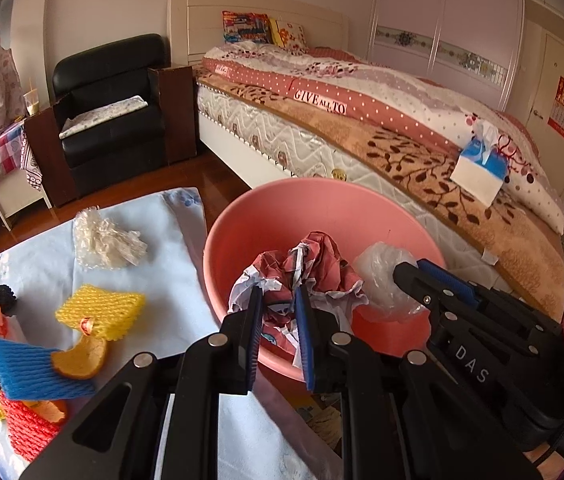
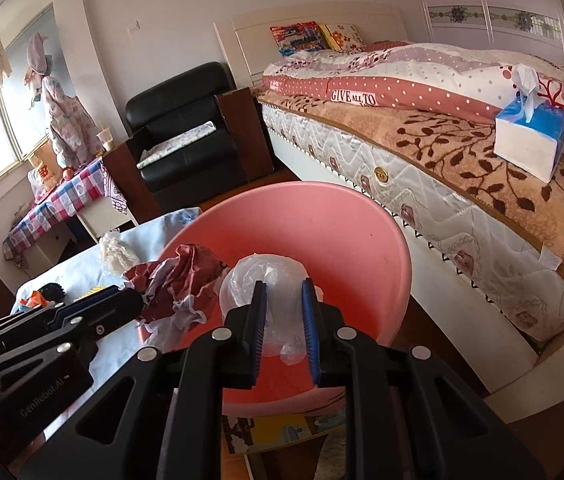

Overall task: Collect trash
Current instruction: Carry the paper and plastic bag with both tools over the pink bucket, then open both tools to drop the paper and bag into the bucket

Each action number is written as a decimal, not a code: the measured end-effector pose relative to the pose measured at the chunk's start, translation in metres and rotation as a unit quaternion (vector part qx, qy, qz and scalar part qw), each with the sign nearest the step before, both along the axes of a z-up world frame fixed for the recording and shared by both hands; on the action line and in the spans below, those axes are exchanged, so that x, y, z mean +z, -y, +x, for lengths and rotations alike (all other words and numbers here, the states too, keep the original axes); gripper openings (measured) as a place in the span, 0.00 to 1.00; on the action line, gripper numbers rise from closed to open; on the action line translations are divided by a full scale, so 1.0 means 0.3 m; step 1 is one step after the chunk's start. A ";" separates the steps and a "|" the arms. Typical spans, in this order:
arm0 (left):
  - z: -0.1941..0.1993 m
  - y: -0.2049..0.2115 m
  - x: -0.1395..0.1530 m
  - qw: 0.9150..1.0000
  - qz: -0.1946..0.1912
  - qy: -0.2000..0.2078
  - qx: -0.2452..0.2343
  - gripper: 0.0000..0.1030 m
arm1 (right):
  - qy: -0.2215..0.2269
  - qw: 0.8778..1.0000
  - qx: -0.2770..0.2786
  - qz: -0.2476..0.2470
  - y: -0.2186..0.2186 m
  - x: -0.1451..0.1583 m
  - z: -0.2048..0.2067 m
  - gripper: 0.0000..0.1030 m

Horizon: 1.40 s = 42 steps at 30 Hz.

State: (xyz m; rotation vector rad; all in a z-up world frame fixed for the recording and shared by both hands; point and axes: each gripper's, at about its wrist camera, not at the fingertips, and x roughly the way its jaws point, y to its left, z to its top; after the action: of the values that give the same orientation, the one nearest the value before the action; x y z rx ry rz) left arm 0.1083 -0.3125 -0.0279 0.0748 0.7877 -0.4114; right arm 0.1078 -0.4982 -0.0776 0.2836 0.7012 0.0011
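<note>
1. You hold two grippers over one pink basin (image 1: 282, 208): your left gripper (image 1: 278, 316) is clamped on one crumpled red-and-white paper (image 1: 313, 264), your right gripper (image 2: 283, 312) pinches one clear plastic bag (image 2: 266, 276)
2. Left on the pale blue cloth (image 1: 170, 216): one white foam net (image 1: 102, 240), one yellow foam net (image 1: 102, 312), one blue (image 1: 30, 368), one red (image 1: 30, 428), two orange peels (image 1: 82, 356)
3. The basin sits just off the cloth's right edge, the bed (image 1: 421, 152) close behind; the basin's far half lies open
</note>
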 end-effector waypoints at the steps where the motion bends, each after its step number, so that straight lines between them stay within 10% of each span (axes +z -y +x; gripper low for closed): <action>1: 0.004 0.004 -0.006 1.000 0.001 -0.001 0.000 0.16 | -0.002 1.000 0.000 0.000 0.001 -0.004 0.003 0.18; 21: 0.005 -0.013 0.004 1.000 -0.006 0.012 0.017 0.44 | -0.022 1.000 -0.013 -0.006 0.002 -0.038 0.036 0.36; 42: -0.120 -0.164 0.150 0.997 -0.045 0.049 0.045 0.48 | 0.026 1.000 0.005 -0.007 -0.106 0.129 -0.113 0.37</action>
State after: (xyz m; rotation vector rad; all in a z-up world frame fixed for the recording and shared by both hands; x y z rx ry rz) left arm 0.0723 -0.2635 0.0171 -0.0236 0.6725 -0.3547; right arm 0.0740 -0.4665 -0.0387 0.2660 0.6498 0.0134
